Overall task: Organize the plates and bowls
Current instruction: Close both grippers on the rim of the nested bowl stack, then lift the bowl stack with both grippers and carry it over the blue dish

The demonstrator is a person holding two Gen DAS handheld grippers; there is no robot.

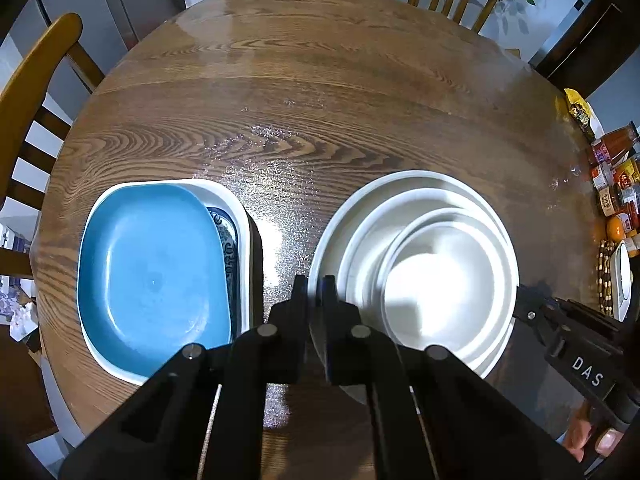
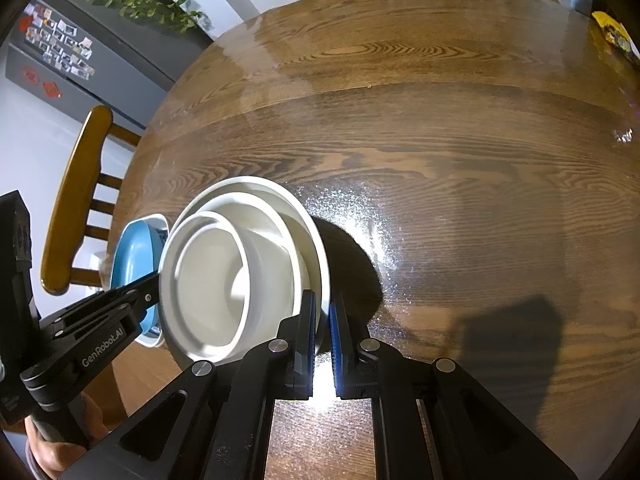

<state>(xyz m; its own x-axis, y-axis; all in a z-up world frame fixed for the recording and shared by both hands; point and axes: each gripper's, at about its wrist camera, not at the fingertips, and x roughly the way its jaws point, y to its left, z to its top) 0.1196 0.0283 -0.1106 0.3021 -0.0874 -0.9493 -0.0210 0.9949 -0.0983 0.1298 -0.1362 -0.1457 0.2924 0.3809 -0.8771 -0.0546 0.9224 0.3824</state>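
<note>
On the round wooden counter (image 1: 320, 92) two stacks of dishes are sitting side by side, a bare strip of wood lying between them. The stack of white round dishes (image 1: 416, 268) is made of a wide plate at the bottom, a deeper bowl nested in it and a smaller bowl lying inside that, pushed off-centre. Both grippers are clamping this stack from opposite sides: the left gripper (image 1: 314, 292) is pointing steeply down with its jaws closed on the outer plate's rim at the edge facing the other stack, and the right gripper (image 2: 324, 320) is holding its jaws pinched on the same wide rim at the far side, the white edge showing between its blue pads (image 2: 335, 332). In the right wrist view the white stack (image 2: 240, 276) is appearing tilted, though the fisheye bend is making it hard to say whether it is lifted off the wood. The other stack is sitting apart: a blue rounded-rectangular plate (image 1: 156, 268) is lying on top of a blue-and-white patterned dish (image 1: 228, 240), both resting inside a white rectangular dish (image 1: 240, 208). Sauce bottles and jars (image 1: 616, 176) are crowding the counter's edge, and wooden chairs (image 1: 32, 92) are standing around it.
</note>
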